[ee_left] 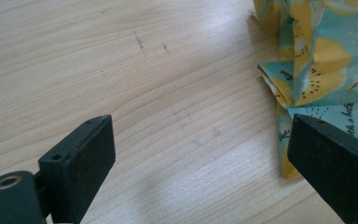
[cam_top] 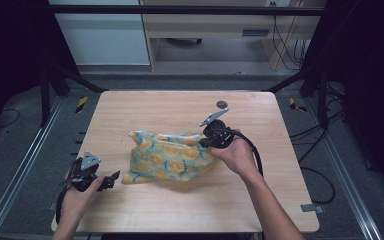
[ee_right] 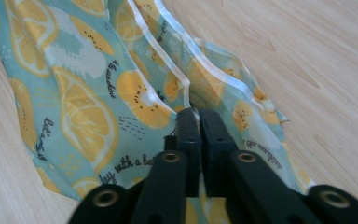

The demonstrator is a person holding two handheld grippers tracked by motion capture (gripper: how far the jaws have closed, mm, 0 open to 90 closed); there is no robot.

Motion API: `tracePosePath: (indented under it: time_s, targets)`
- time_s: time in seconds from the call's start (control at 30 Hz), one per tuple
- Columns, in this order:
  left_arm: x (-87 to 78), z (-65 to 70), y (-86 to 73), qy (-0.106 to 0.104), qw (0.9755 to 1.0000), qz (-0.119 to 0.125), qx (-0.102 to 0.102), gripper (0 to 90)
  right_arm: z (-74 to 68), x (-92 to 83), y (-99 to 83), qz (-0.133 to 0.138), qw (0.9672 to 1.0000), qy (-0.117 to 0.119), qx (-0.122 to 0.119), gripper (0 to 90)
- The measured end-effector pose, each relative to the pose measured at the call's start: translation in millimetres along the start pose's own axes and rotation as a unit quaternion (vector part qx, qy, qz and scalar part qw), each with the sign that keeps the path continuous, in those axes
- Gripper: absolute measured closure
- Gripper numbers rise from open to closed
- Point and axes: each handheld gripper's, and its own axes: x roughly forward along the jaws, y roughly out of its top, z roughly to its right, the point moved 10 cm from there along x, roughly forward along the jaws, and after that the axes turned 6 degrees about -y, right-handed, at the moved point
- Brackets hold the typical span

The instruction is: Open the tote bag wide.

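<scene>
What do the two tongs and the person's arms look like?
Both tongs, left and right, are black with blocky jaws and brass-coloured rivets. The left carries a grey three-cornered plate; a black cable trails from the right. The forearms show no sleeves.

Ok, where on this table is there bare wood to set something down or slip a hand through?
The far strip of the table behind the lemon-print cloth is bare up to the small dark disc. The near edge between the two forearms is free too, as is the left side beyond the left gripper. It is crowded mid-table, where the right gripper pinches the cloth's edge.
</scene>
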Motion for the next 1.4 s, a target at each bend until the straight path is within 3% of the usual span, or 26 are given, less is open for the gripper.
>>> tracePosePath:
  time_s: [0.23, 0.4, 0.63, 0.67, 0.77, 0.87, 0.93, 1.03, 1.2, 1.33, 1.4]
  targets:
    - [1.0, 1.0, 0.0, 0.000, 1.0000, -0.001, 0.004, 7.3, 0.1, -7.0, 2.2, 0.025, 0.9997, 0.002, 0.007, 90.0]
    - [-0.3, 2.4, 0.9, -0.002, 1.0000, 0.001, 0.005, 7.5, -4.9, -22.4, 4.8, 0.057, 0.9983, 0.011, 0.009, 90.0]
    - [-5.6, 7.3, 5.6, -0.003, 0.9999, 0.012, 0.011, 8.5, -24.7, -48.7, 2.8, 0.108, 0.9937, 0.032, 0.005, 90.0]
    - [-7.6, 8.7, 7.5, -0.003, 0.9998, 0.018, 0.012, 8.7, -33.8, -57.2, 1.5, 0.125, 0.9913, 0.041, 0.002, 90.0]
    - [-11.4, 12.3, 12.5, -0.008, 0.9995, 0.029, 0.013, 10.2, -46.9, -66.1, -5.4, 0.142, 0.9886, 0.051, -0.002, 90.0]
    - [-16.6, 15.8, 19.1, -0.015, 0.9989, 0.044, 0.012, 11.2, -53.1, -69.0, -11.8, 0.149, 0.9872, 0.057, -0.002, 90.0]
    - [-24.4, 18.8, 28.8, -0.025, 0.9973, 0.069, 0.007, 13.3, -60.5, -70.0, -22.3, 0.156, 0.9854, 0.068, 0.003, 90.0]
    - [-32.4, 21.6, 39.5, -0.033, 0.9961, 0.081, 0.010, 14.7, -69.7, -66.8, -33.1, 0.157, 0.9844, 0.078, 0.001, 90.0]
    - [-35.4, 26.2, 50.5, -0.042, 0.9960, 0.076, 0.024, 16.9, -78.2, -58.0, -48.4, 0.150, 0.9853, 0.082, -0.006, 90.0]
    - [-35.3, 32.9, 67.5, -0.050, 0.9952, 0.075, 0.039, 18.4, -81.1, -55.0, -51.5, 0.148, 0.9852, 0.086, -0.006, 90.0]
    - [-35.3, 39.1, 84.2, -0.051, 0.9943, 0.075, 0.056, 19.2, -85.7, -52.4, -54.2, 0.145, 0.9854, 0.088, -0.010, 90.0]
